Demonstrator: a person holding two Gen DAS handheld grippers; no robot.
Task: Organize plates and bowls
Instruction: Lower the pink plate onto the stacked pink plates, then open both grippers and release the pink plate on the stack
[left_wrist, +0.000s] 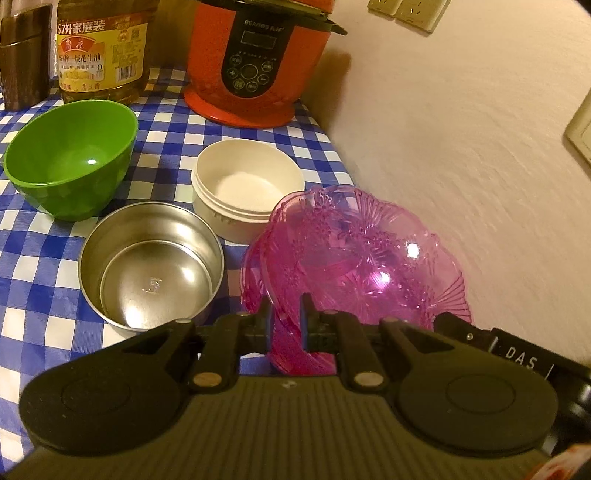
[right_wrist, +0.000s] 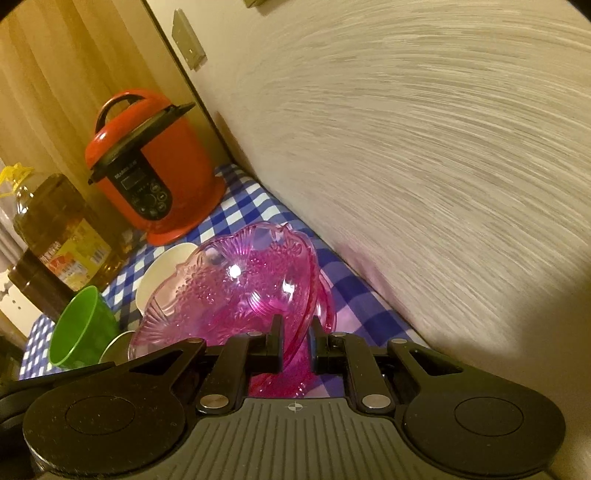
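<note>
A pink see-through plastic bowl (left_wrist: 354, 254) stands tilted by the wall on the checked table. My left gripper (left_wrist: 286, 314) is shut on its near rim. My right gripper (right_wrist: 297, 334) is shut on the same pink bowl (right_wrist: 236, 288), which looks like a nested stack of pink bowls. A steel bowl (left_wrist: 151, 266) sits just left of it, a white tub (left_wrist: 245, 184) behind it, and a green bowl (left_wrist: 72, 158) at the far left. The green bowl (right_wrist: 81, 328) and white tub (right_wrist: 162, 269) also show in the right wrist view.
A red pressure cooker (left_wrist: 255, 59) stands at the back by the wall (left_wrist: 461, 147). A large oil bottle (left_wrist: 101, 51) and a dark brown container (left_wrist: 24, 55) stand at the back left. The blue-white checked cloth (left_wrist: 33, 273) covers the table.
</note>
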